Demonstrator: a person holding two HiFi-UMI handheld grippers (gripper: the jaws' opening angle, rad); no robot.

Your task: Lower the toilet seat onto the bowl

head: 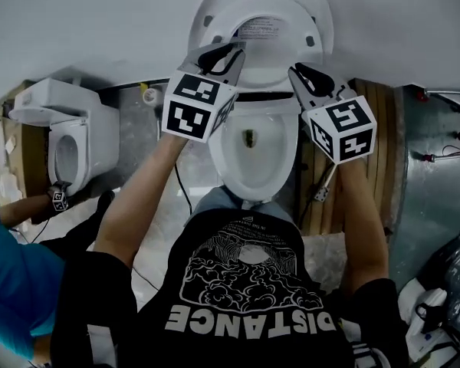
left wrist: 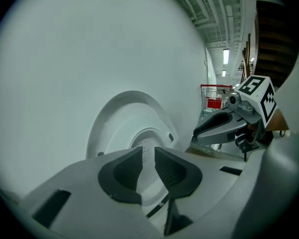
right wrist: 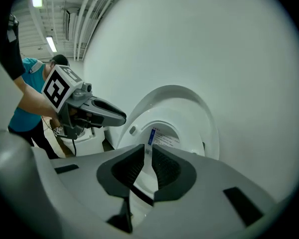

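Standing upright against the wall above the bowl (head: 231, 156), the toilet seat (head: 310, 18) is not yet lowered. Left tongs (head: 231, 52) and right tongs (head: 297, 72) hover before it, narrowly apart and empty, evidently placed to draw it down.
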